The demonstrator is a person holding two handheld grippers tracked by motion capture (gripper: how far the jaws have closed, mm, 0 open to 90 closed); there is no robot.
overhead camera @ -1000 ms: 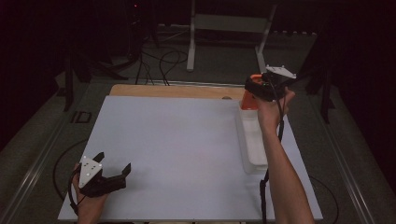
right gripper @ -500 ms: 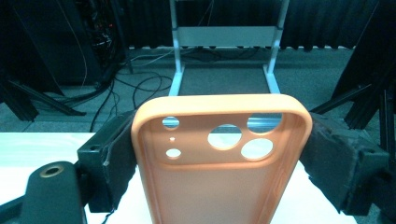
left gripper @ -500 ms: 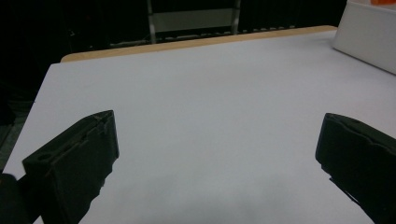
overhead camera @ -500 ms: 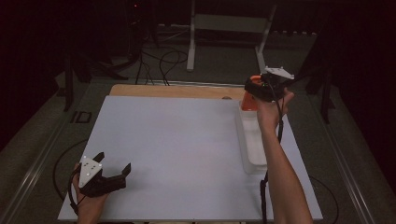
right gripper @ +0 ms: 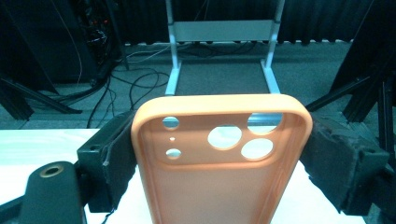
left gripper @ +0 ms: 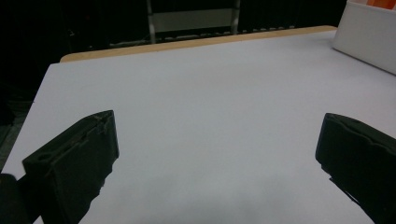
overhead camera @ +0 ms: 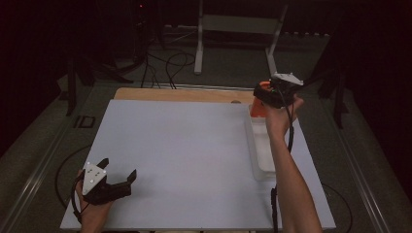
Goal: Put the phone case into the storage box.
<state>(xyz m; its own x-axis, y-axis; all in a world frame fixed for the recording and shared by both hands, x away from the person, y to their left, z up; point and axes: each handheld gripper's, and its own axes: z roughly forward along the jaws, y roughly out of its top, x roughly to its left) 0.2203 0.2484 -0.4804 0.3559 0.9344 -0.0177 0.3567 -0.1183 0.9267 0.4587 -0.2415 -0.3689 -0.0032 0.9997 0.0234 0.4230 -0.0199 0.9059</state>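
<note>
An orange phone case (right gripper: 219, 158) with camera cut-outs stands upright between the jaws of my right gripper (right gripper: 217, 149), which is shut on its two long sides. In the high view the right gripper (overhead camera: 268, 93) holds the case (overhead camera: 262, 87) in the air over the far end of a white tray (overhead camera: 262, 150). More orange (overhead camera: 256, 110) shows at that end of the tray; I cannot tell whether it is the case or something else. My left gripper (overhead camera: 119, 169) rests near the table's front left corner, open and with nothing in it (left gripper: 215, 158).
The white table top (overhead camera: 184, 145) has a wooden strip (overhead camera: 184, 94) along its far edge. The tray (left gripper: 369, 37) lies along the right side. Beyond the table are a metal stand (overhead camera: 238, 24) and cables (overhead camera: 170, 63) on a dark floor.
</note>
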